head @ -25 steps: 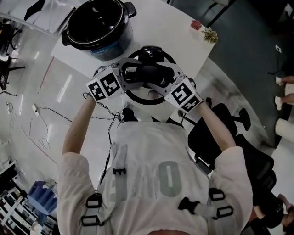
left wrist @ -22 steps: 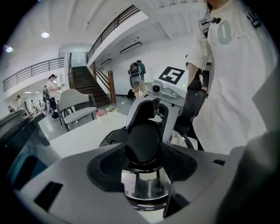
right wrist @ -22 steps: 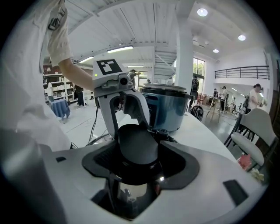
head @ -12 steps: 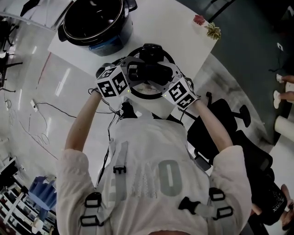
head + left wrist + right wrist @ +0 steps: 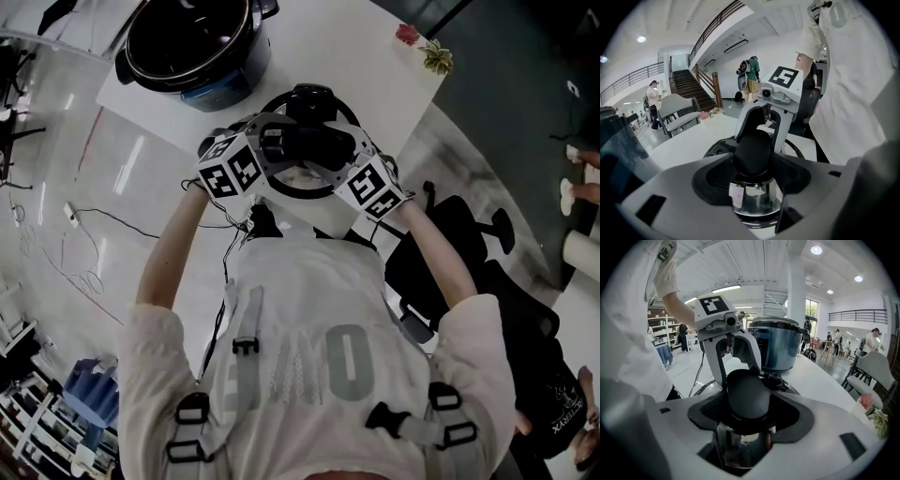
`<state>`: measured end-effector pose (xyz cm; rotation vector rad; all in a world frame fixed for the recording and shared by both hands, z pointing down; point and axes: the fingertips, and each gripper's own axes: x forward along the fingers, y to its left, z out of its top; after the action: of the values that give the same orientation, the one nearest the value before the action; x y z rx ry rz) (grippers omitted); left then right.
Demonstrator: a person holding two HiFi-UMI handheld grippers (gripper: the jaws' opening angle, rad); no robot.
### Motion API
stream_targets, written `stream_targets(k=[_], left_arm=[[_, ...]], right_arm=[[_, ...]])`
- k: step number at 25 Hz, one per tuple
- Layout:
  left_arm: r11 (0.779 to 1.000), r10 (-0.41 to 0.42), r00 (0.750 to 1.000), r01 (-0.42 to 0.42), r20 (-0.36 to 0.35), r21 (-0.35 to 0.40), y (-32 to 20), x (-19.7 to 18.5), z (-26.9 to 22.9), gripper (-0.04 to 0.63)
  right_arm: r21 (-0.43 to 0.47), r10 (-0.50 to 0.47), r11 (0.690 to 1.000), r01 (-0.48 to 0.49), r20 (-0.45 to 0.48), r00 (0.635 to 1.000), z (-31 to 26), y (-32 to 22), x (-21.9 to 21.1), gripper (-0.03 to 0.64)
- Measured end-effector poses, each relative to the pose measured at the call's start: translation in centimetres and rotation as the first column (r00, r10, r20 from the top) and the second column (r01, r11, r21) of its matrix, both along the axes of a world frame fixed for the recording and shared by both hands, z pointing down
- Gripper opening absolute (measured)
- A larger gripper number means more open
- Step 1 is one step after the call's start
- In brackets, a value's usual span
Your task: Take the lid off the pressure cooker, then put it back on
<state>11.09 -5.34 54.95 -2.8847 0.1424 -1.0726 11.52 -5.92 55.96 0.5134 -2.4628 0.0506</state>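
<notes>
The pressure cooker lid (image 5: 281, 190), round with a dark rim and a black handle (image 5: 307, 145) across its top, sits low over the white table (image 5: 366, 70) near its front edge. My left gripper (image 5: 274, 147) clamps the handle's left end (image 5: 752, 150). My right gripper (image 5: 341, 153) clamps its right end (image 5: 749, 397). Each gripper view shows the other gripper facing it across the handle, with the steel lid (image 5: 751, 199) beneath. The open cooker pot (image 5: 192, 42), black inside, stands at the table's far left (image 5: 780, 345).
A small plant (image 5: 435, 59) and a red object (image 5: 406, 37) lie at the table's far right corner. A black office chair (image 5: 469, 253) stands to the right of the person. Cables run over the floor at the left (image 5: 84, 225). Other people stand far off in the hall.
Both grippers sank a little with the lid between them, toward the table, then stayed still. The jaws kept the same hold on the handle.
</notes>
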Motion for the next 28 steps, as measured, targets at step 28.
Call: stream_targets(k=[28], left_arm=[[0.675, -0.506, 0.633, 0.713, -0.586, 0.189, -7.6, -7.0, -22.7, 0.056]], right_arm=[[0.214, 0.367, 0.86, -0.463, 0.37, 0.854, -19.4, -7.1, 2.6, 0.149]])
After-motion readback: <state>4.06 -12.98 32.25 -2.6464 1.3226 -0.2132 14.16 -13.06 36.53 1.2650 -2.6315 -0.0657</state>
